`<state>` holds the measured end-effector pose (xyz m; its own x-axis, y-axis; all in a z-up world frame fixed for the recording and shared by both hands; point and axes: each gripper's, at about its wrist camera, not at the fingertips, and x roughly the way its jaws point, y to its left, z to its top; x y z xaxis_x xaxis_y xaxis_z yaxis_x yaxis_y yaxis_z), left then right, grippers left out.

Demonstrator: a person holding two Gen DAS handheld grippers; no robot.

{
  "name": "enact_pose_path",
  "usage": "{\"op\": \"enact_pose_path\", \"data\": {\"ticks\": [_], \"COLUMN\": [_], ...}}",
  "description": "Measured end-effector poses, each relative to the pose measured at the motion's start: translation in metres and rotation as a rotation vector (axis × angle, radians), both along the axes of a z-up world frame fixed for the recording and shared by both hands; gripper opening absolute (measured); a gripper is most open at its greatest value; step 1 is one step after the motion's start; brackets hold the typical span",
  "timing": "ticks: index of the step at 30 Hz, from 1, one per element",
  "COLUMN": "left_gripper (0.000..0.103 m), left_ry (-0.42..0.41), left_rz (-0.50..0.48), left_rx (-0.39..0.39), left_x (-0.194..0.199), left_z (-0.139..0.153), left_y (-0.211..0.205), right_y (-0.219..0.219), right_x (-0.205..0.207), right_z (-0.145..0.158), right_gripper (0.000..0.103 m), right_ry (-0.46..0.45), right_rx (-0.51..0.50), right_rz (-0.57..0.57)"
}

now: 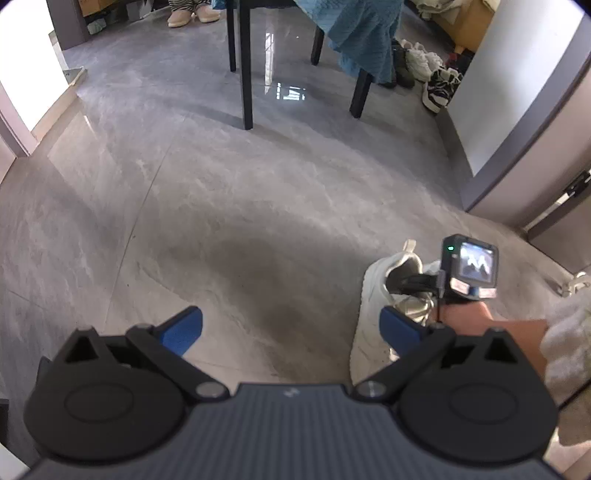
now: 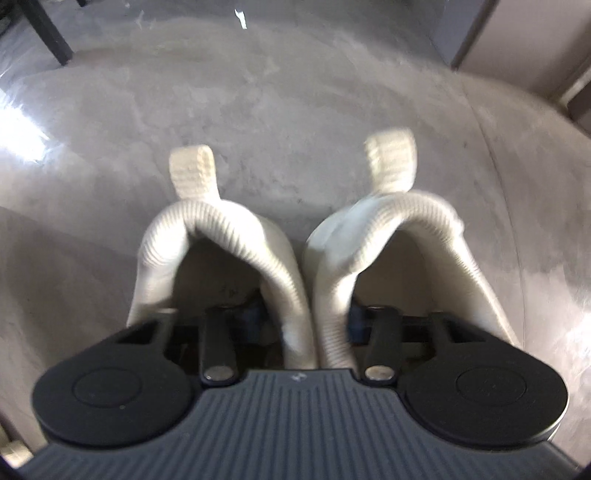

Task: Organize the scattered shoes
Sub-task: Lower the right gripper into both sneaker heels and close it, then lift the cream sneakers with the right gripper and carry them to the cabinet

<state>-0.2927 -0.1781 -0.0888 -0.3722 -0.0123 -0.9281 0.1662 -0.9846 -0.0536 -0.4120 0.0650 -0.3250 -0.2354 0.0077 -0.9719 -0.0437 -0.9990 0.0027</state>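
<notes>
Two white knit slip-on shoes stand side by side on the grey floor, heels with pull tabs pointing away in the right wrist view: the left shoe (image 2: 162, 258) and the right shoe (image 2: 447, 243). My right gripper (image 2: 306, 321) points down with one finger inside each shoe, and the two inner collars are squeezed together between its pads. In the left wrist view the pair of white shoes (image 1: 373, 295) sits at the lower right with the right gripper (image 1: 421, 284) reaching into it, held by a hand. My left gripper (image 1: 291, 328) hangs open over bare floor, left of the shoes.
A black-legged table (image 1: 246, 92) and a chair draped with a blue cloth (image 1: 365, 40) stand farther off. A pile of other shoes (image 1: 432, 74) lies by the wall (image 1: 517, 110) at the far right. A person's feet in beige slippers (image 1: 188, 16) are at the top.
</notes>
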Motion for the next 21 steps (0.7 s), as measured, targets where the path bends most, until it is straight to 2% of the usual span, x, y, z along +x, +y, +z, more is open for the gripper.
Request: {"op": "enact_pose_path", "data": {"ticks": [4, 9, 15, 21], "left_gripper": [0.103, 0.103, 0.103, 0.103], "left_ry": [-0.004, 0.018, 0.058, 0.093], "left_rz": [-0.014, -0.031, -0.067, -0.062], "left_rx": [-0.005, -0.018, -0.025, -0.043], "left_x": [0.001, 0.001, 0.003, 0.008], "left_z": [0.000, 0.006, 0.018, 0.036], "left_y": [0.007, 0.013, 0.022, 0.022], "right_y": [0.000, -0.006, -0.022, -0.029], "right_x": [0.009, 0.038, 0.075, 0.070], "right_z": [0.010, 0.044, 0.110, 0.173], "right_gripper": [0.029, 0.027, 0.026, 0.026], "right_ry": [0.054, 0.196, 0.403, 0.564], "right_rx": [0.002, 0.013, 0.016, -0.050], "right_rz": [0.052, 0.092, 0.139, 0.143]}}
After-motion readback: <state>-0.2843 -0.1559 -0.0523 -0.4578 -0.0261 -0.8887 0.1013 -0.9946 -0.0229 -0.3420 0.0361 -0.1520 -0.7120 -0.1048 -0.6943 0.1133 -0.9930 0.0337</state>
